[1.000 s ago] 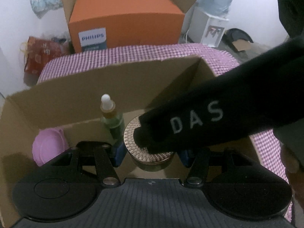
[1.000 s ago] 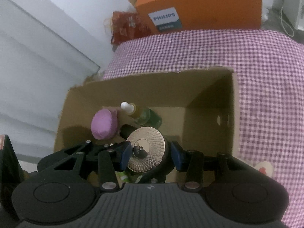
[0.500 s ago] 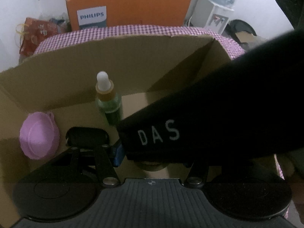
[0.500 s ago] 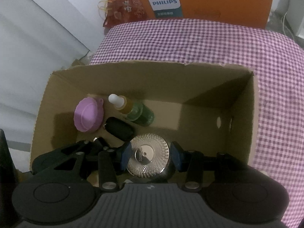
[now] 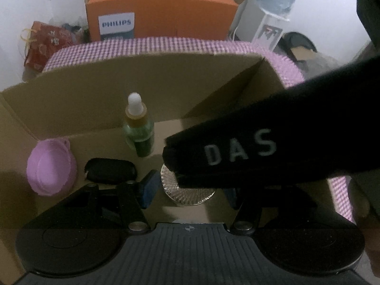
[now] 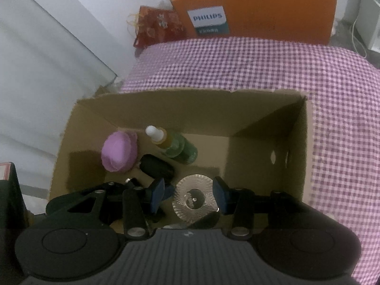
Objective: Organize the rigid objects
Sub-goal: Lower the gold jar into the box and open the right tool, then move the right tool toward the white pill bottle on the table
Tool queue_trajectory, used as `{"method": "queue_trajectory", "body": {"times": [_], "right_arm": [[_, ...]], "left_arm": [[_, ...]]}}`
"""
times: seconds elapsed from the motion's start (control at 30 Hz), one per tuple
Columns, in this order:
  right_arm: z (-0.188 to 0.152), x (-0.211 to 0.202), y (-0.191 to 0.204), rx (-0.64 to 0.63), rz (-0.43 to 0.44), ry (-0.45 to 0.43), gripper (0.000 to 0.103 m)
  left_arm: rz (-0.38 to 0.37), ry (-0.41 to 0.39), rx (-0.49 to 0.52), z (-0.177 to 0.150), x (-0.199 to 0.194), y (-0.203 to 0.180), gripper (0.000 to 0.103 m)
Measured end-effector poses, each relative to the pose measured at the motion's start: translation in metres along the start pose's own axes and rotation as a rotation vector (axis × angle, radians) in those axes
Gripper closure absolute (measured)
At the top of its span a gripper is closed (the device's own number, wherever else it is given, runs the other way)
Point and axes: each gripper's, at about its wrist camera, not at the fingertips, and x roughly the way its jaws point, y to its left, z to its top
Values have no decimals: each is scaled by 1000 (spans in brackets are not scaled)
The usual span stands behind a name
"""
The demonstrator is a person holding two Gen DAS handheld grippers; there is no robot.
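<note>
A: Right gripper (image 6: 190,194), what state?
B: Clamped on a round ribbed gold-coloured lid (image 6: 194,210), one blue pad (image 6: 158,193) on each side.

A: And where, that lid?
B: Inside the open brown cardboard box (image 6: 190,109), at its near side, about the middle. Just right of a black oval case (image 6: 155,168), nearer than a green dropper bottle with a white tip (image 6: 177,146). Hard to tell whether resting on the box floor or held just above it.

A: Anything else in there?
B: A round pink plastic container (image 6: 118,152) at the left, next to the black case. Right half of the box bare.

A: Left gripper (image 5: 190,192)?
B: Pads apart, no grip seen. Gold lid visible beyond the gap; right pad partly hidden under a black sleeve with grey letters (image 5: 261,142) crossing from the right.

A: Surroundings?
B: Box on a pink-and-white checked cloth (image 6: 261,66); far behind, an orange carton with a white label (image 6: 261,7).
</note>
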Motion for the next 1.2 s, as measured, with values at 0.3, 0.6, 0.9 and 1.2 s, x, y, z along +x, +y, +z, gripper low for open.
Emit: {"method": "queue_trajectory", "body": {"times": [0.3, 0.6, 0.9, 1.2], "right_arm": [[-31, -53, 2, 36, 69, -146, 55], [-80, -107, 2, 75, 119, -264, 55], [-149, -143, 25, 51, 133, -386, 51], [-219, -148, 40, 121, 203, -452, 51]], "left_arm": [[-19, -93, 61, -10, -38, -17, 46], [-4, -189, 95, -25, -73, -16, 46], [-46, -221, 88, -67, -105, -14, 46], [-65, -240, 72, -123, -135, -2, 46]]}}
